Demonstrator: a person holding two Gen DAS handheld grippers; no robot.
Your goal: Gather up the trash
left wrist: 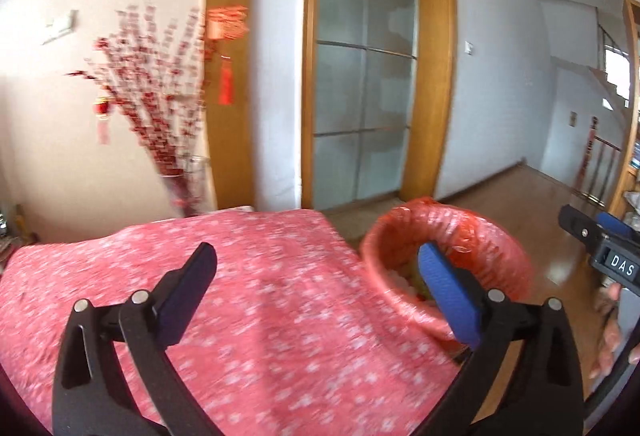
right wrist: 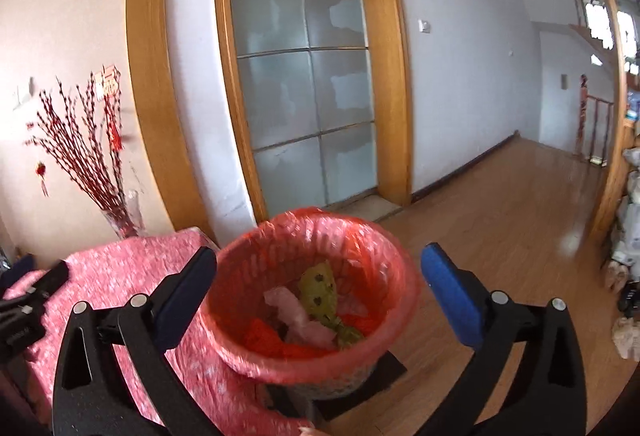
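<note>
Red-lined wastebasket (right wrist: 312, 300) sits framed between my right gripper (right wrist: 318, 268) jaws, spread wide and empty; left gripper (left wrist: 316, 272) likewise gapes over the pink tablecloth (left wrist: 240, 316). Risk, I judge: nudging the basket (perched on a stand) and spilling its wrappers (right wrist: 316, 300).

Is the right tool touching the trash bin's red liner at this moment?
Apart. In the right wrist view the right tool is open and empty, its fingers flanking the red-lined bin, with floor visible between the blue finger and the liner.
</note>
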